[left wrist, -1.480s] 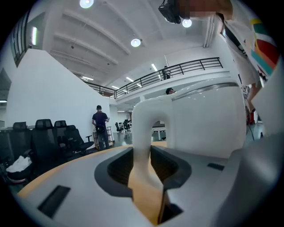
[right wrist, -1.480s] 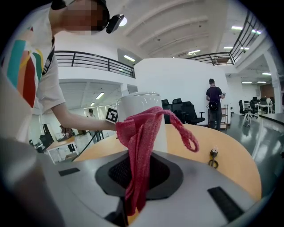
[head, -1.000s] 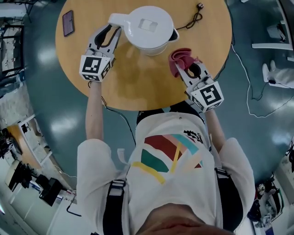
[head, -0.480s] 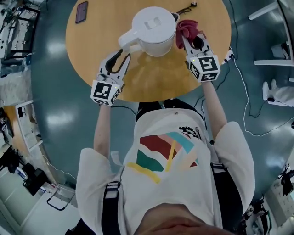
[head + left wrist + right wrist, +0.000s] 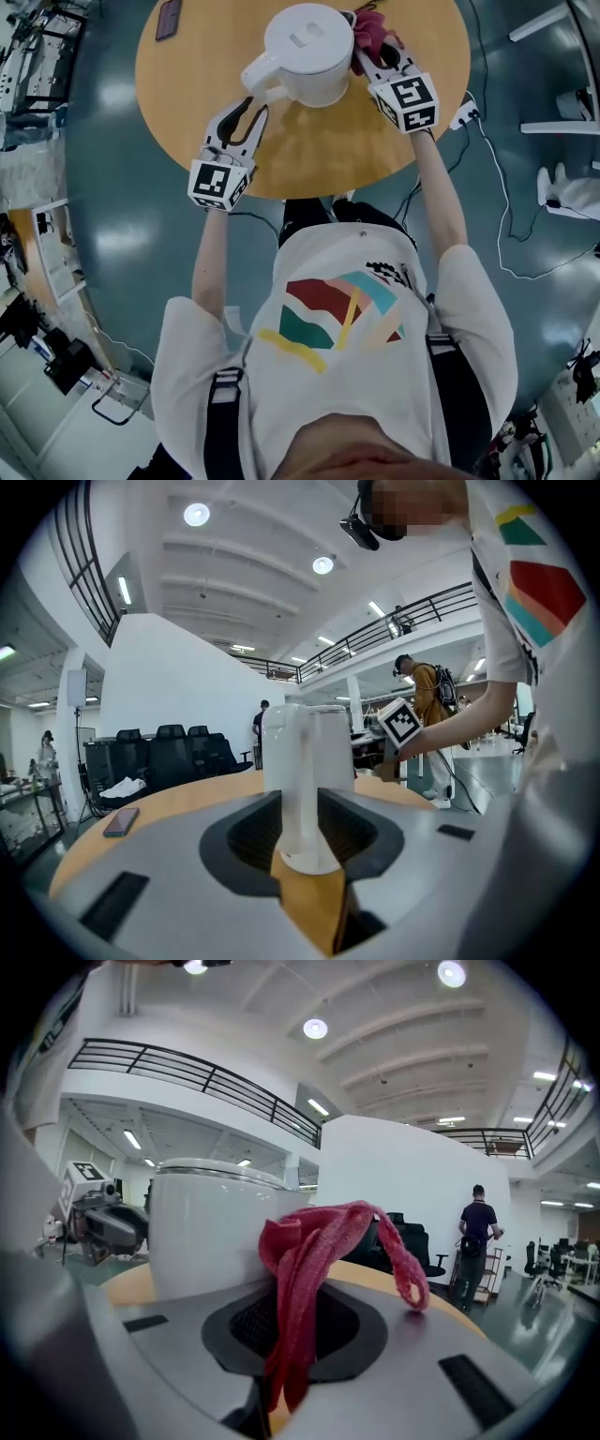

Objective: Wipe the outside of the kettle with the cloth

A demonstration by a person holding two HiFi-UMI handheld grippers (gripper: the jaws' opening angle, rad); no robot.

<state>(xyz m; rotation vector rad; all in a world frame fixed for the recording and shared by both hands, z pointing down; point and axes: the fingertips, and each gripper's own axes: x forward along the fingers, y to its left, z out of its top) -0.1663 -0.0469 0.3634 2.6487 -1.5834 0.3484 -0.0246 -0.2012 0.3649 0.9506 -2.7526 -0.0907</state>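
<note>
Right gripper (image 5: pixel 375 54) pinches a bunched red cloth (image 5: pixel 373 26) at the right flank of the white kettle (image 5: pixel 309 42), where the cloth appears to touch the wall. The kettle stands on a round wooden table (image 5: pixel 309 155). On the kettle's near-left side, left gripper (image 5: pixel 255 105) has its jaws closed on the handle (image 5: pixel 262 77). The likely risk is that the cloth, held by one narrow fold with its tail hanging loose, pulls free on a firm stroke. The stroke could also swing the kettle round if the handle grip slips.
</note>
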